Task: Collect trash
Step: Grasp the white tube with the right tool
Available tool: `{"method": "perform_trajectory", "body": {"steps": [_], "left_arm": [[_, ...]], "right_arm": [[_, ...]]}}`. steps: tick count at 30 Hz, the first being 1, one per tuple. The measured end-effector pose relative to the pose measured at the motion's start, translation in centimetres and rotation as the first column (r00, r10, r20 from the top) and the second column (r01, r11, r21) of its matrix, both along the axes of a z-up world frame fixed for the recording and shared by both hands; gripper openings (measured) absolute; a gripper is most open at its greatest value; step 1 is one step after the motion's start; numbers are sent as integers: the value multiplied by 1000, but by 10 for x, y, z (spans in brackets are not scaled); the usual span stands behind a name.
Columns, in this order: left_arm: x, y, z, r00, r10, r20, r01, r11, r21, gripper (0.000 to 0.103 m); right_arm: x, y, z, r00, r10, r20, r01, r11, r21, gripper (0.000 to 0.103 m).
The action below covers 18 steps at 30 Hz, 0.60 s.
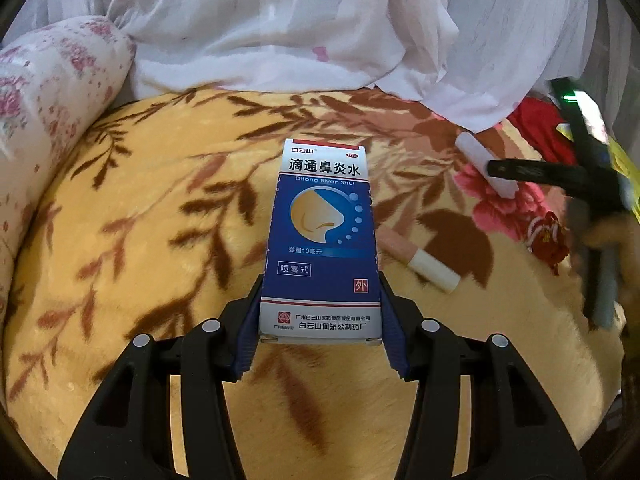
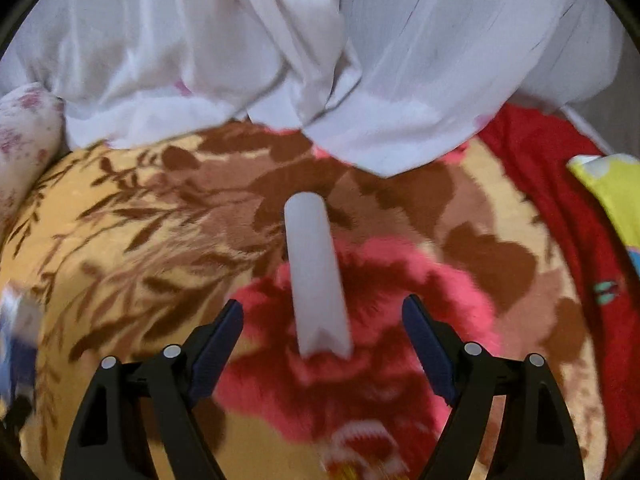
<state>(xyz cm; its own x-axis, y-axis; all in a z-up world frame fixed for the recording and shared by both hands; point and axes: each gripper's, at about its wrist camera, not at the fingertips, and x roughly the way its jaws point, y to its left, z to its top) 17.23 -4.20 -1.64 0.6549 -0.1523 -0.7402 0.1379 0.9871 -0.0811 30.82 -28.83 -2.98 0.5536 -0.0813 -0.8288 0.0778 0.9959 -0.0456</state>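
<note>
Collecting: left gripper (image 1: pixel 320 312) pinches nasal-spray box (image 1: pixel 322 236) | right gripper (image 2: pixel 322 340) spread astride white tube (image 2: pixel 316 276) | next: close on tube

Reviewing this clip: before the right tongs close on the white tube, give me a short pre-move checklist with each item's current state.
1. Left tongs shut on the blue medicine box: ok.
2. Right tongs open, nothing pressed between the pads: ok.
3. White tube lies between the right tongs' fingers, roughly centred: ok.
4. Tube free of the white curtain: ok, lying on the floral blanket apart from the fabric.
5. Right view sharp enough to judge height above the tube: not ok, blurred.
6. Trash container in view: not ok.
</note>
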Motion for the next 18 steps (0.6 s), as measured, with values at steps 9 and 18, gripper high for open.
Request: {"method": "perform_trajectory", "body": {"steps": [9, 18], "left_arm": [[-18, 14, 4, 1000, -14, 12, 14, 1000, -22, 50], [-74, 17, 25, 997, -73, 23, 74, 996, -42, 50]], "right_arm": [[11, 11, -3, 999, -4, -33, 3, 999, -38, 25], [-100, 46, 65, 984, 137, 114, -141, 990, 29, 25]]}}
